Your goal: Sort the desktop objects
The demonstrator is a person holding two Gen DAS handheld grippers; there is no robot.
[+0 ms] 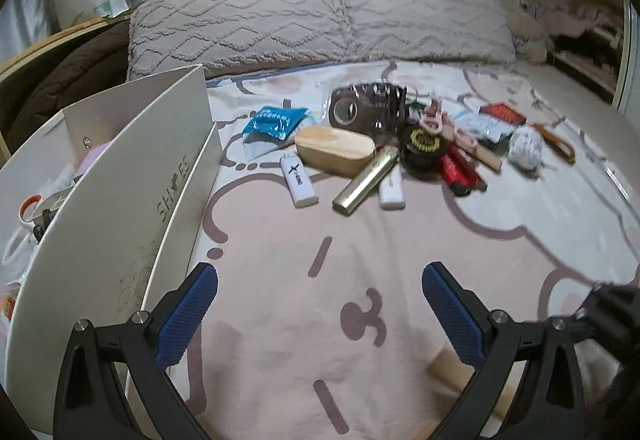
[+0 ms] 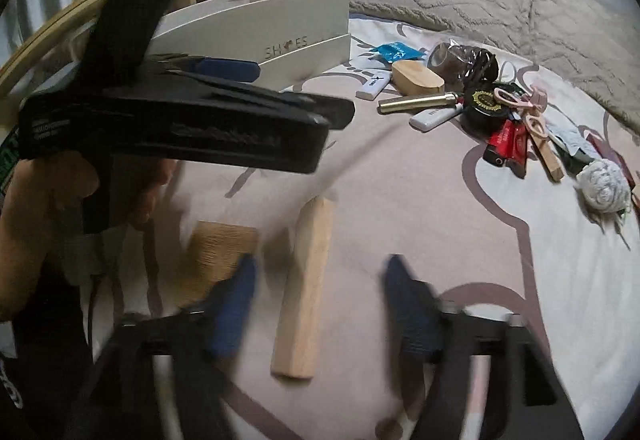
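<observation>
Wooden stick [image 2: 303,286] lies flat on the pink bedsheet [image 2: 400,200] between the blue pads of my right gripper [image 2: 318,304], its long axis running away from me, far end tipped slightly right. My right jaws stand well apart with the pads clear of the stick on both sides; nothing is gripped. A wooden block [image 2: 218,244], blurred, lies just left of the stick, near my right gripper's left finger.

My left gripper [image 1: 320,312] hangs over bare sheet with its jaws wide and nothing between them; the right-wrist view shows it from the side with a hand [image 2: 48,208] under it.

Remaining objects sit in a pile further up the bed: a white lighter [image 1: 299,182], an oval wooden box [image 1: 335,150], a brass tube [image 1: 366,180] lying diagonally with its far end up and right, a red lighter [image 1: 460,172], a black round tin [image 1: 424,148], a blue packet [image 1: 276,122]. A white shoe box [image 1: 120,200] stands at the left edge, already holding a mug [image 1: 24,220].
</observation>
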